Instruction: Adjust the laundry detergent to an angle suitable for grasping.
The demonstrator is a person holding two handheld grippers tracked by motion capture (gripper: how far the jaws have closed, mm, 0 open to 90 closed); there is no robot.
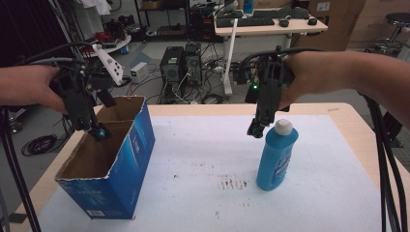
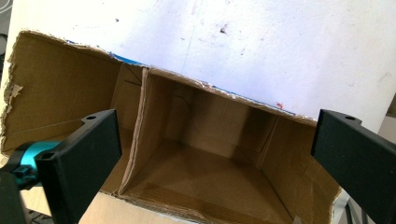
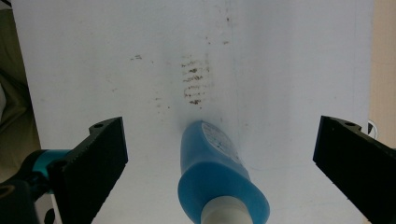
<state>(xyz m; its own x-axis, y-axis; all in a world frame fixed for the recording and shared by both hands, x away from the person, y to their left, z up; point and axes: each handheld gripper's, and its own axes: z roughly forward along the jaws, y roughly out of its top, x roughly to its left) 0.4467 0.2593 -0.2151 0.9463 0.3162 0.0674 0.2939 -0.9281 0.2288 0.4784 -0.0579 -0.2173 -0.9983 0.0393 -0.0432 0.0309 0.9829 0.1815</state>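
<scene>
Below our right claw (image 1: pixel 256 129), jaws wide, the blue bottle (image 1: pixel 275 157) stands ready for grasping; our left claw (image 1: pixel 96 131), equally wide, hovers over the open box (image 1: pixel 138 140).

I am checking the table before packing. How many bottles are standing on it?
1. The blue bottle stands upright on the white mat, right of the open cardboard box. The box looks empty inside.

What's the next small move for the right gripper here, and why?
Probably lower the right gripper straight down around the blue bottle, then close. Its jaws stand wide open above the white cap, touching nothing, and the bottle stands upright between them in the right gripper view. The left gripper hangs open over the open cardboard box, so the box looks like the likely destination.
</scene>
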